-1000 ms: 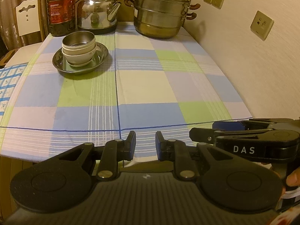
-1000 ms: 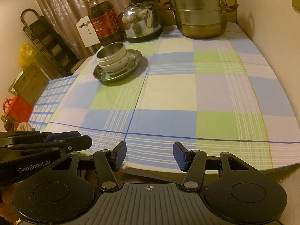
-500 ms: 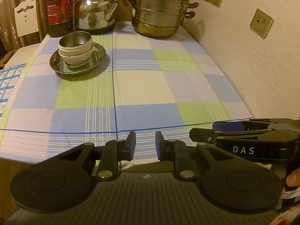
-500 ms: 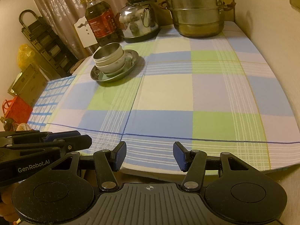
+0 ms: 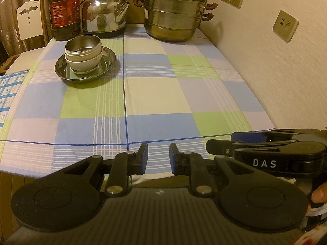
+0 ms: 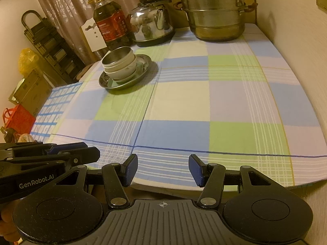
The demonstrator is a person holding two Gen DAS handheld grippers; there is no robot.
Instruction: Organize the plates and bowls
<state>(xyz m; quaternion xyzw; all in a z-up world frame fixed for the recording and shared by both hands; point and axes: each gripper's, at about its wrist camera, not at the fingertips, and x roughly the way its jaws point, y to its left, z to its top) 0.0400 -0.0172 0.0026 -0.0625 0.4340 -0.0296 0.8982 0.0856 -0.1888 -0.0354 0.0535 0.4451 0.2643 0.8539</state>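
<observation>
On the far left of the checked tablecloth (image 5: 155,94) stands one steel plate (image 5: 61,72) holding three nested bowls (image 5: 83,58), steel one on top; left gripper (image 5: 158,158) and right gripper (image 6: 162,172), both at the near edge, are open and hold nothing.

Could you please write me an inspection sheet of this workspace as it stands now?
Surface: table under a checked tablecloth, against the wall.
Job's things: metal bowl nested in white bowls, stacked on a steel plate.
Clutter: oil bottle, kettle, steamer pot along the far edge.
Tongs: left tongs and right tongs open, empty, at the near edge.
Cables: nothing seen.
Surroundings: wall sockets, curtain, chair.
</observation>
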